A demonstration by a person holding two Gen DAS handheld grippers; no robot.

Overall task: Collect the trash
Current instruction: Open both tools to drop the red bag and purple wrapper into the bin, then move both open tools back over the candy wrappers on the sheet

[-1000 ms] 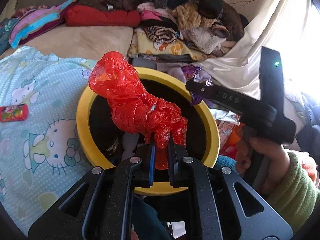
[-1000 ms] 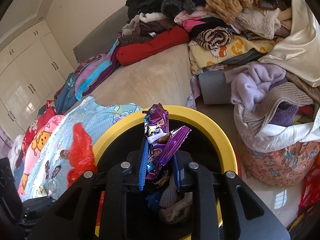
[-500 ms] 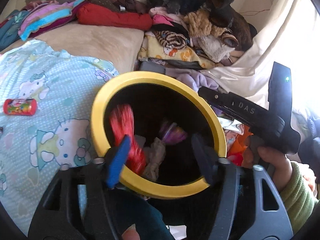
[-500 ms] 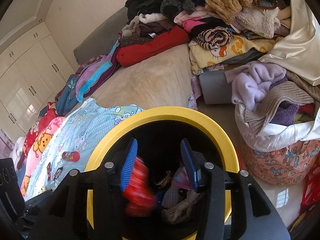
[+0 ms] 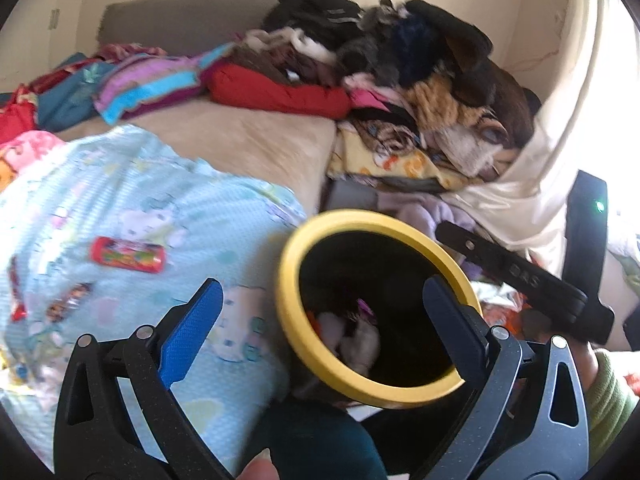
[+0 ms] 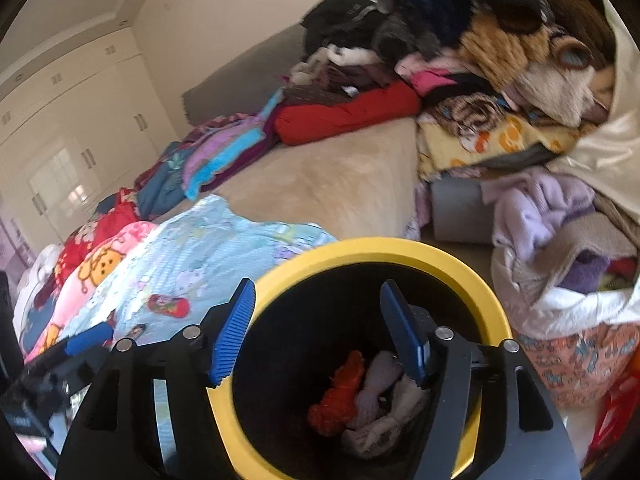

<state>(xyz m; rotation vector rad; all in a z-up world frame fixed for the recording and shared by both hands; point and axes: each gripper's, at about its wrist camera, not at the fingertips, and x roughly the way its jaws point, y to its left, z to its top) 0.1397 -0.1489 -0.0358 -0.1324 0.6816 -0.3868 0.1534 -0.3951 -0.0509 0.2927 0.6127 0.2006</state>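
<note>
Both bits of trash dropped: red bag [image 6: 336,396] lay in the yellow-rimmed bin [image 6: 400,250]. Left gripper [image 5: 320,316] and right gripper [image 6: 320,328] jaws had just opened wide, empty. Red wrapper [image 5: 128,254] waited at ten o'clock on the bed.

Cream walls, white built-in wardrobes [image 6: 68,120], grey headboard [image 5: 180,20], cluttered bed [image 6: 340,184], bright daylight from the right

A black bin with a yellow rim [image 6: 400,250] holds a crumpled red bag [image 6: 340,394]. At left, a pale blue cartoon-cat blanket [image 5: 132,200] bears a red wrapper [image 5: 128,254].
</note>
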